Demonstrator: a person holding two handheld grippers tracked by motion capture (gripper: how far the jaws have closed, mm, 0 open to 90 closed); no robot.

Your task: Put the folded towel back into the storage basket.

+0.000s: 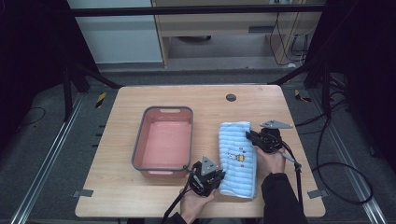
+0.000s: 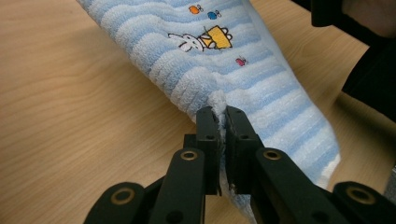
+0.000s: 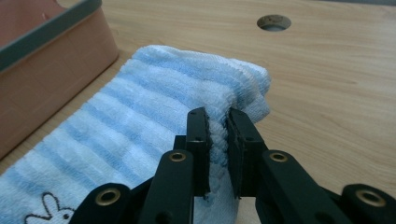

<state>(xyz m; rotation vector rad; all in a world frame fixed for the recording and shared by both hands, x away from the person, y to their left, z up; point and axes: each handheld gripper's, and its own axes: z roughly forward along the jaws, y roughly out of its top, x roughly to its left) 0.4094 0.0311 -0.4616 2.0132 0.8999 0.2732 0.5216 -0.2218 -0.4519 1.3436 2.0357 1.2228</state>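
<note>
A folded blue-and-white striped towel with a small rabbit picture lies on the wooden table, right of a pink basin. My left gripper is shut on the towel's near left edge; in the left gripper view the cloth is pinched between the jaws. My right gripper is shut on the towel's right edge near its far end; in the right gripper view the towel bunches between the jaws.
The pink basin with a grey rim stands empty at the table's middle left. A round hole sits in the tabletop behind the towel. Cables trail off the table's right side.
</note>
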